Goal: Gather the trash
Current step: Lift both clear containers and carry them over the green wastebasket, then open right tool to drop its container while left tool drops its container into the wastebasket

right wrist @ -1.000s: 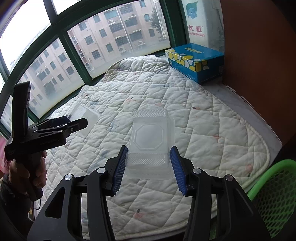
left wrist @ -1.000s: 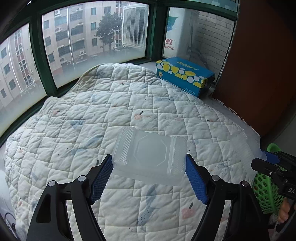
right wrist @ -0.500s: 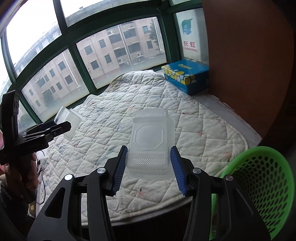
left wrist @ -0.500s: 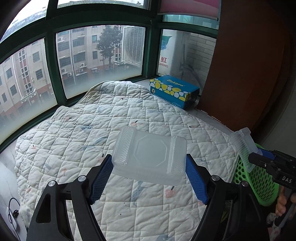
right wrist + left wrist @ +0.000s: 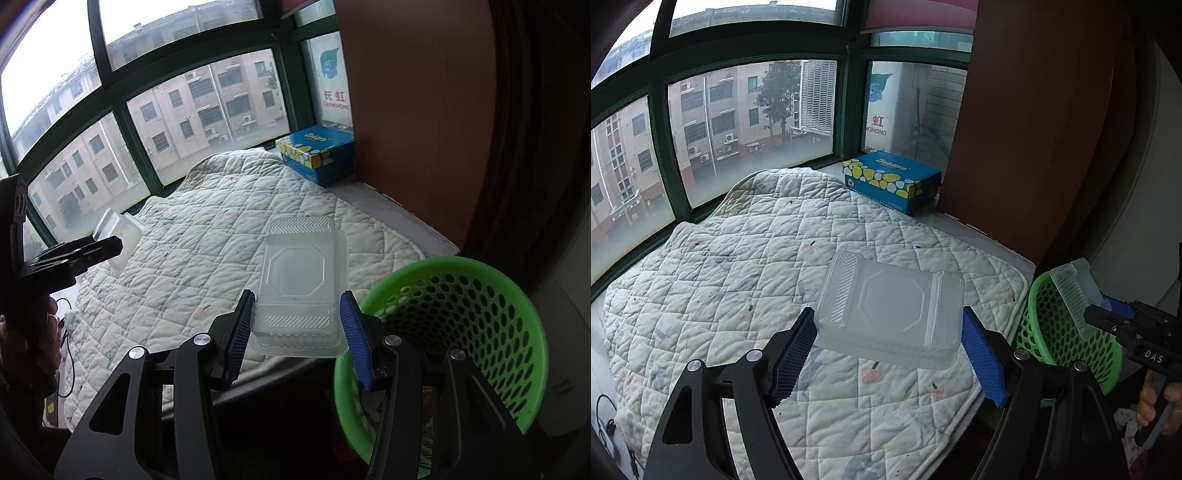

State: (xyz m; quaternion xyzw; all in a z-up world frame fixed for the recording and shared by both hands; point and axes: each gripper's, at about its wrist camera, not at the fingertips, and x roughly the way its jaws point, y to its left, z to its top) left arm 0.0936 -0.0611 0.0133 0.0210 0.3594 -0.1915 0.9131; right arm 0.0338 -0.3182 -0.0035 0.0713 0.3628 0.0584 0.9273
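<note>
Both grippers were clamped on clear plastic containers: left gripper (image 5: 889, 352) gripping one (image 5: 892, 308) sideways, right gripper (image 5: 297, 332) pinching another (image 5: 301, 286) by its short end. They'd pulled back off the quilt (image 5: 768, 258), so the green basket (image 5: 476, 314) now sat right beside the right-hand load. Drop looked close. Only a blue tissue box (image 5: 892, 181) was left by the window, well clear.
</note>
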